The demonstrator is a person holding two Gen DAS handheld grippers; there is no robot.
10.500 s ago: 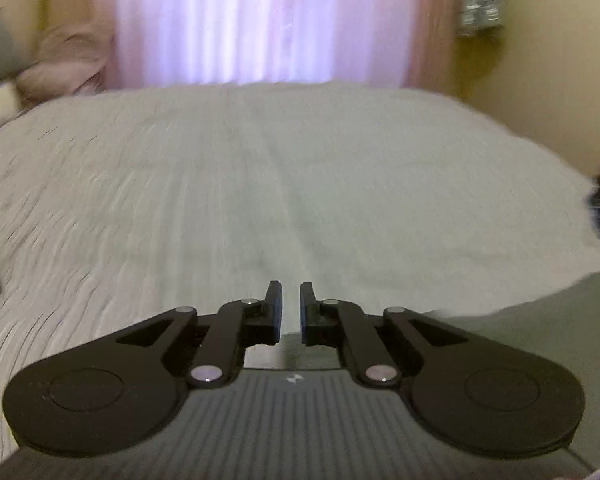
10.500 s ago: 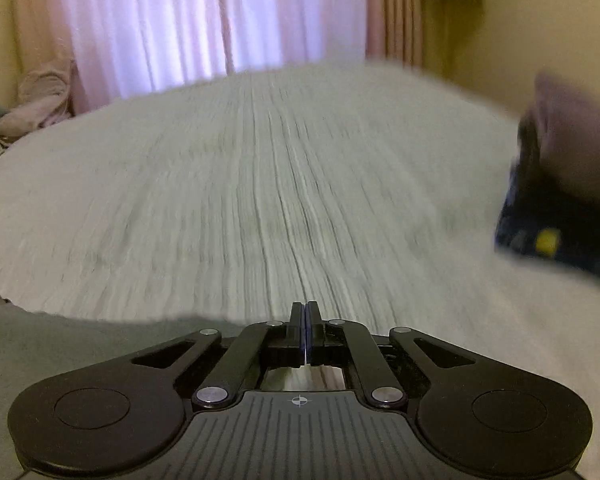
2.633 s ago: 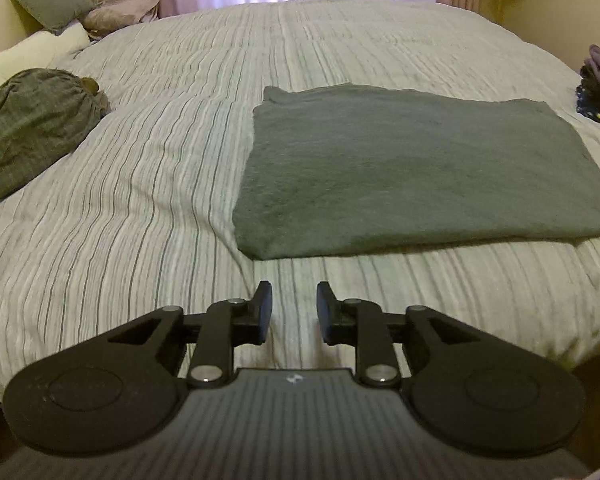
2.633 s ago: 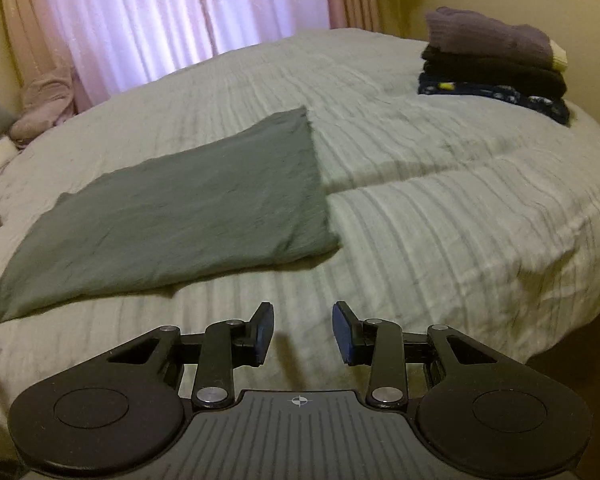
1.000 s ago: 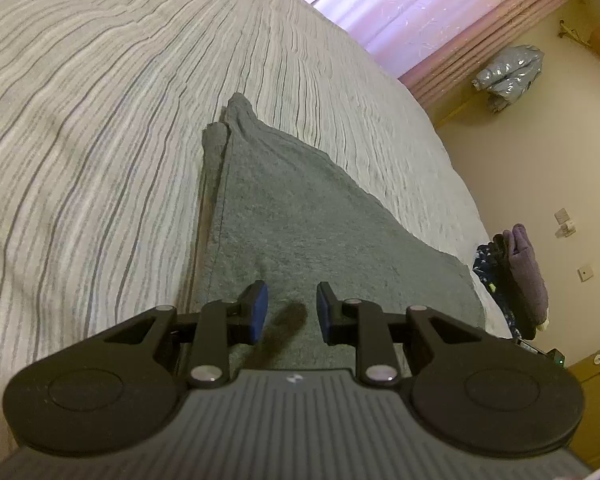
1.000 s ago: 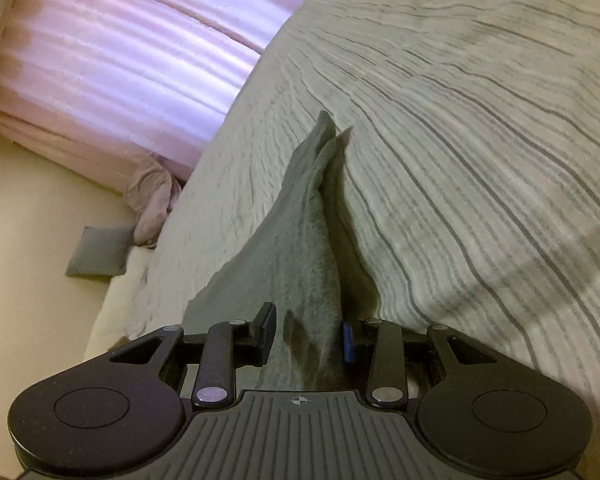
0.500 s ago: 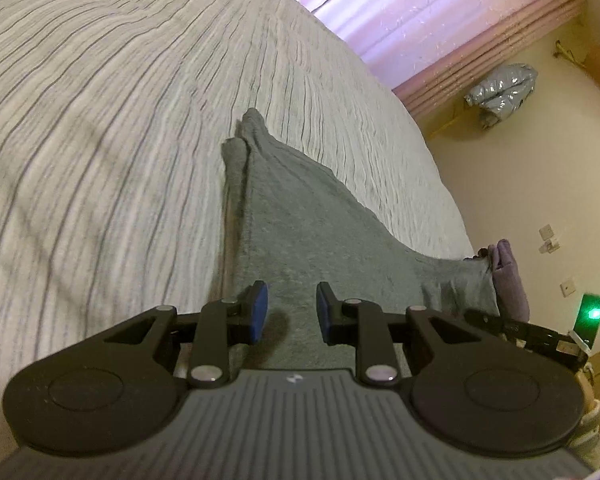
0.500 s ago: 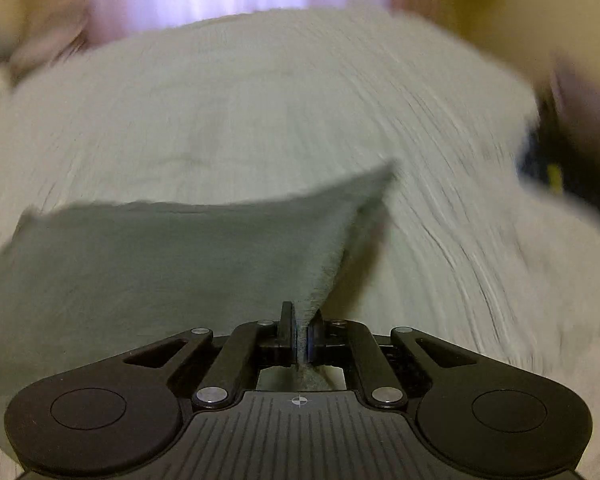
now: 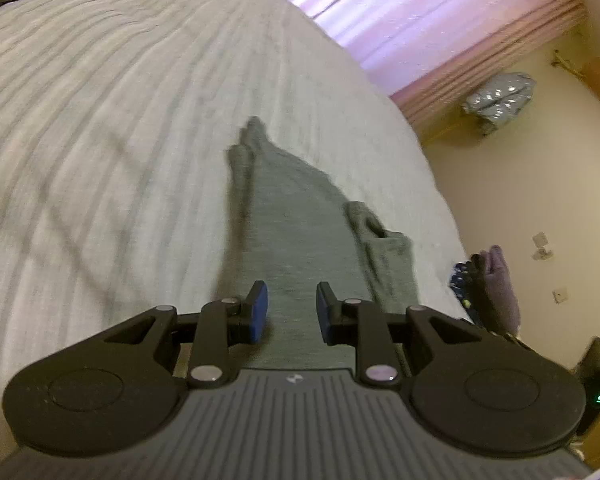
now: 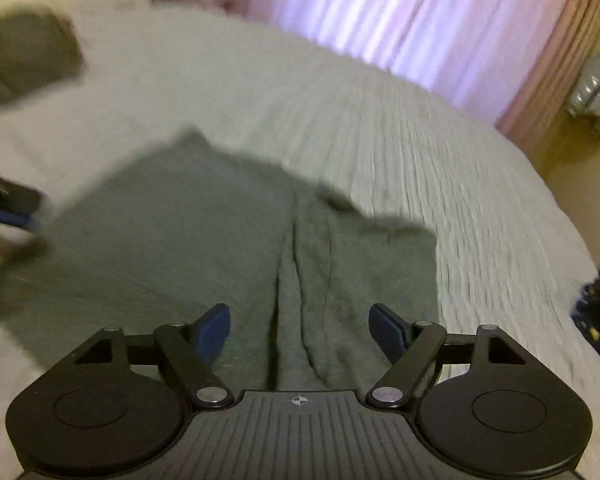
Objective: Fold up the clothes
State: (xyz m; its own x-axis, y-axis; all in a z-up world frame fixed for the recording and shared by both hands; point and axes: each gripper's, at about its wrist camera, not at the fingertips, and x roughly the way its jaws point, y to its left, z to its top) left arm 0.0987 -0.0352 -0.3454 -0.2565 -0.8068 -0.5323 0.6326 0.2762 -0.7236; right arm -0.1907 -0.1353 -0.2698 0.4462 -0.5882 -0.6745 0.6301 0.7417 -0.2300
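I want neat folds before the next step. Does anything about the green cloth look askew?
Yes. The green cloth has a bunched ridge down its middle and a rumpled, flopped-over flap at its right end, so it isn't flat on the striped bedspread.

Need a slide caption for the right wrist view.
Right tool opening above the rumpled grey-green cloth on the striped bed.
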